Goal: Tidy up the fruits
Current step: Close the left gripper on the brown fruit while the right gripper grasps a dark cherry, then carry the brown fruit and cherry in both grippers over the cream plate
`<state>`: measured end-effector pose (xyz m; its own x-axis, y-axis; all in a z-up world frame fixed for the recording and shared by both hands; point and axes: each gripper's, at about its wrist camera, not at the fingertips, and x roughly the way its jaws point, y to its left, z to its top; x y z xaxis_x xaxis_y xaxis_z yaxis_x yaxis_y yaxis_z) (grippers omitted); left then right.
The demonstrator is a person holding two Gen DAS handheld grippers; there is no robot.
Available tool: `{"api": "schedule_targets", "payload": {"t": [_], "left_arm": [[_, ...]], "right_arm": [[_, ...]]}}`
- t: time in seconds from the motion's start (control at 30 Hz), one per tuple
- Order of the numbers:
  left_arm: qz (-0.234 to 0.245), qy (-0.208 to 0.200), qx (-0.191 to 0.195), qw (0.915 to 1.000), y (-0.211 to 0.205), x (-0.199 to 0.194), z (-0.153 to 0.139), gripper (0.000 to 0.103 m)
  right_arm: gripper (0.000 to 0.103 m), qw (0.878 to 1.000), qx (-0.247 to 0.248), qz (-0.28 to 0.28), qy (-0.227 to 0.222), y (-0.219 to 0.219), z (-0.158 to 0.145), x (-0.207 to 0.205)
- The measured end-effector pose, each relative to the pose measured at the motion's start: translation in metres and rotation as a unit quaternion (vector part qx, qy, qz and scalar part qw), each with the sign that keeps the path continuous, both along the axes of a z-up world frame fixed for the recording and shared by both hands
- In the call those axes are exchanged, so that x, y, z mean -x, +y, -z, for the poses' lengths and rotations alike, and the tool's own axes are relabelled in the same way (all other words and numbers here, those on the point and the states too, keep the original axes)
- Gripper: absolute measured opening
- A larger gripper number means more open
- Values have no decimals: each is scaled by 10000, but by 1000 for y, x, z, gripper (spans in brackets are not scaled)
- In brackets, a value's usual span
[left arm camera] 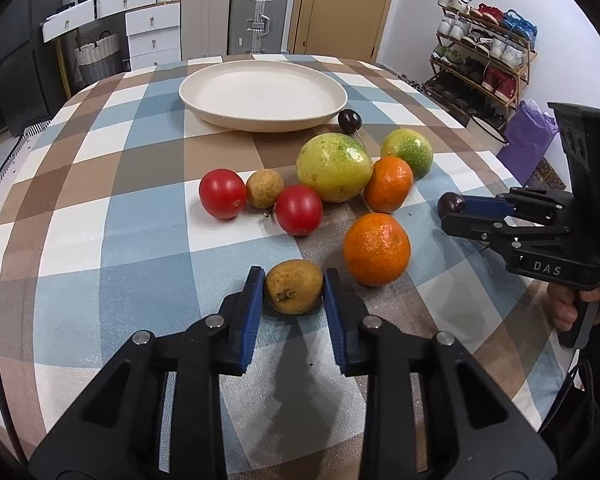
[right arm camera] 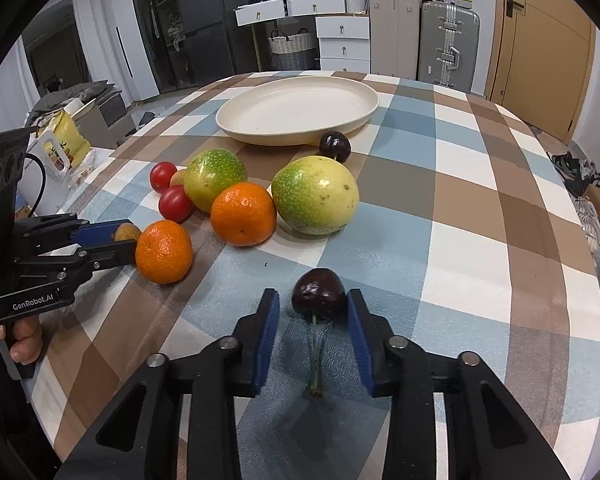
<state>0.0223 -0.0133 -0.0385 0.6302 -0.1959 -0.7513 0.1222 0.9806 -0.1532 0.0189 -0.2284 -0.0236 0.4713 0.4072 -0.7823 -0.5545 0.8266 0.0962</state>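
Evidently both claws had clenched: the left gripper (left arm camera: 294,286) grasped a longan (left arm camera: 295,286), the right gripper (right arm camera: 313,304) a cherry (right arm camera: 318,294), each on the cloth (right arm camera: 460,240), presumably bound for the empty plate (left arm camera: 204,98).

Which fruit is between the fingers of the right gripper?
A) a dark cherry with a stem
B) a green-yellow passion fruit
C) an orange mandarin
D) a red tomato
A: in the right wrist view the right gripper has its blue pads around the dark cherry, whose stem runs back toward the camera.
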Motion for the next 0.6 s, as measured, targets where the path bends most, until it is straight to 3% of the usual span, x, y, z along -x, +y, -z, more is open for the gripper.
{"api": "schedule_targets", "payload": {"t": [0.07, 0.6], "left_arm": [[-38, -89, 33, 9999, 1, 1, -3, 27], [-224, -606, 223, 9977, 4, 5, -31, 27]], "right_arm": [[28, 10000, -36, 7, 17, 0, 0, 1], [27, 9986, -508, -98, -83, -5, -20, 4]]}}
